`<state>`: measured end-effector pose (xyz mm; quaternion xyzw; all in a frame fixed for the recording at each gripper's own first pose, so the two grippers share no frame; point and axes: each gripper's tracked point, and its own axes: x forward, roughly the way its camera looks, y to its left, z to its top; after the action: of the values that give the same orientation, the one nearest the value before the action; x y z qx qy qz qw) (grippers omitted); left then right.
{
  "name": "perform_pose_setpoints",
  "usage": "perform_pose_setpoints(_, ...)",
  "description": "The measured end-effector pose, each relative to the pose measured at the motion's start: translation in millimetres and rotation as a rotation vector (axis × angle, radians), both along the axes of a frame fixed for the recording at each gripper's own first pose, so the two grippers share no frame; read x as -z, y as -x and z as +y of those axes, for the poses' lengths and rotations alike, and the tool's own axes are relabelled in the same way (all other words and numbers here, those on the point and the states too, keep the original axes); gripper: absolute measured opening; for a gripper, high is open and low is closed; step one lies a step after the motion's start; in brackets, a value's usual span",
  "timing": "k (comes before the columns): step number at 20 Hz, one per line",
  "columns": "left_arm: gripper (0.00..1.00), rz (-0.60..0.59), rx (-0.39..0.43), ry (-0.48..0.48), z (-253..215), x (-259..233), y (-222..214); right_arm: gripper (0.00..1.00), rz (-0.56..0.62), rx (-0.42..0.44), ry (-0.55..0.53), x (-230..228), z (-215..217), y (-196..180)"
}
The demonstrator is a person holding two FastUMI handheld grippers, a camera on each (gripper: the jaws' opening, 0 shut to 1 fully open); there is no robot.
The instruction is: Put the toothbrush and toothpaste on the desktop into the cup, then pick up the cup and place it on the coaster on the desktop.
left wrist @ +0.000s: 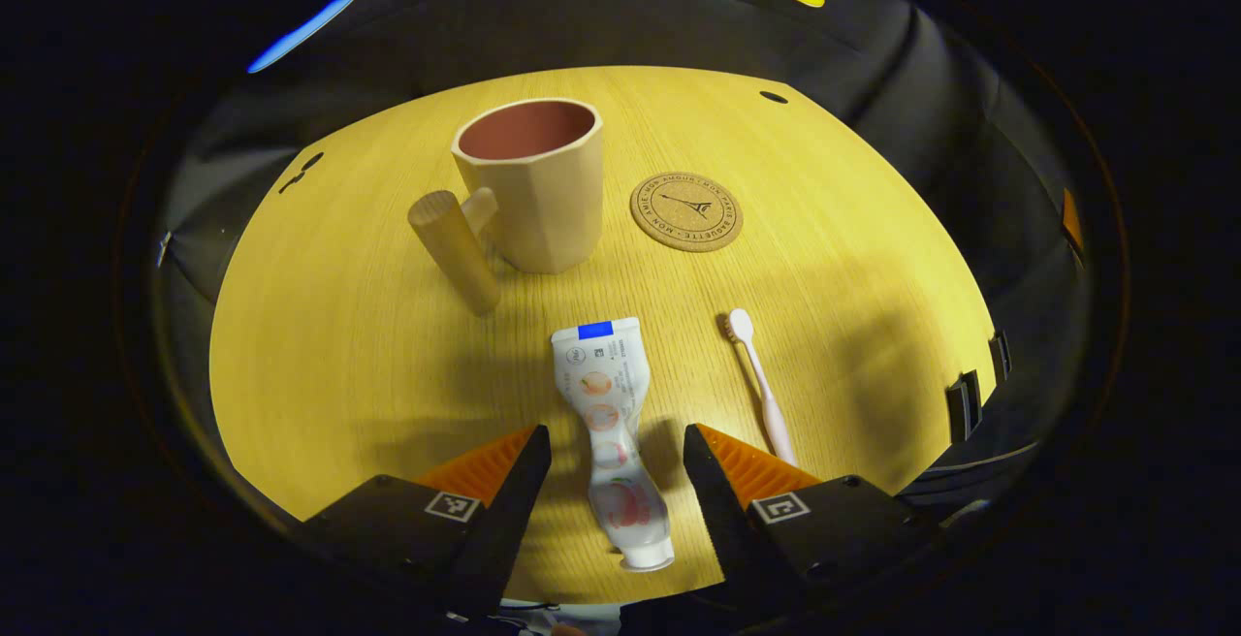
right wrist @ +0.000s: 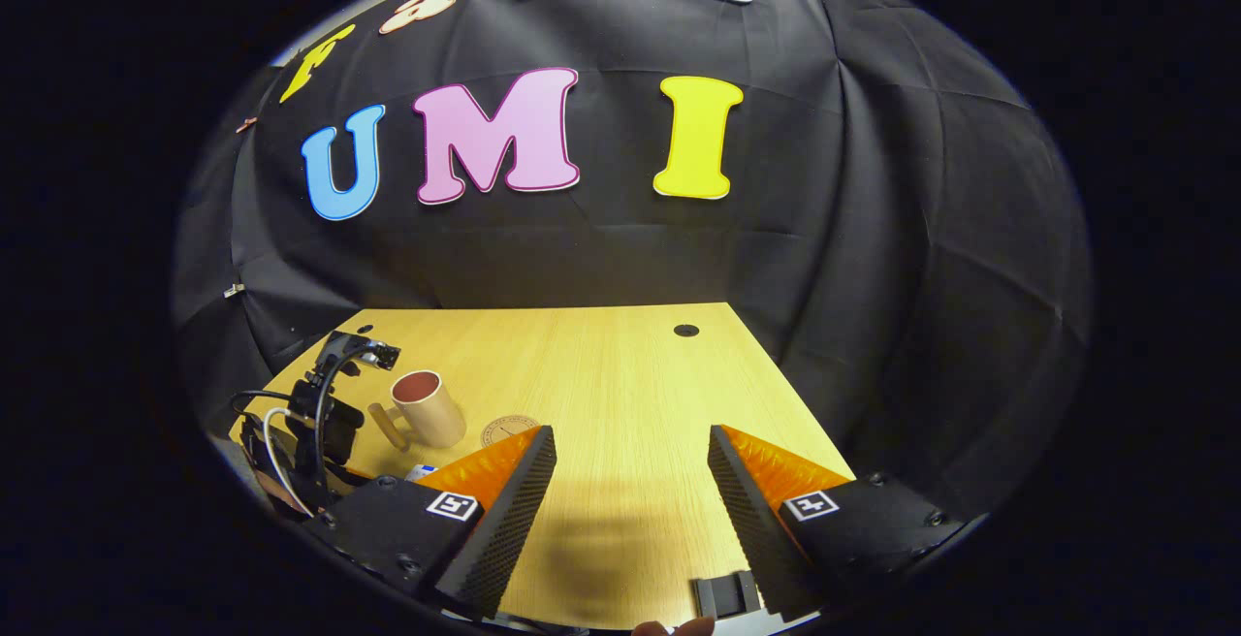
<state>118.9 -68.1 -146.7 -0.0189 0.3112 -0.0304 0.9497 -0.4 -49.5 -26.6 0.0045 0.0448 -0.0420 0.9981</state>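
Toothpaste: the tube lies flat on the worktop, lower centre of the left gripper view, long axis running up the frame, cap end nearest the camera.
Left gripper: the left gripper is spread wide, one finger either side of the tube's lower half, not touching it; nearer hand for this pick.
Toothbrush: the toothbrush lies just right of the tube, roughly parallel.
Cup: the cup stands upright, upper centre, empty.
Coaster: the coaster lies right of the cup.
Right gripper: the right gripper is spread over bare worktop, well apart from the cup.
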Motion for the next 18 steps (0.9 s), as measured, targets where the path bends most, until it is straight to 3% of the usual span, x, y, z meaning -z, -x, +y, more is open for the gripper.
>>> perform_pose_setpoints(3, 0.71, 0.026, -0.017, -0.038, 1, 7, -7, 0.97, 0.008, 0.010, -0.003, 2, -5, 2)
perform_pose_setpoints(6, 0.67, 0.031, -0.003, -0.051, -7, 5, -7, 0.97, 0.016, 0.019, -0.005, 4, -7, 3)
perform_pose_setpoints(7, 0.55, 0.044, -0.007, -0.049, -9, 5, -7, 0.97, 0.021, 0.021, -0.007, 5, -7, 3)
perform_pose_setpoints(9, 0.40, 0.064, -0.022, -0.045, -11, 6, -7, 0.97, 0.034, 0.027, -0.018, 8, -6, 2)
perform_pose_setpoints(13, 0.37, 0.053, 0.027, -0.035, -10, 5, -6, 0.97, 0.067, 0.022, -0.025, 18, -4, 2)
perform_pose_setpoints(14, 0.31, 0.045, 0.047, -0.031, -10, 4, -6, 0.97, 0.080, 0.020, -0.025, 21, -2, 2)
perform_pose_setpoints(18, 0.24, 0.011, 0.075, 0.022, -2, -2, 7, 0.97, 0.139, 0.002, -0.015, 36, 14, -1)
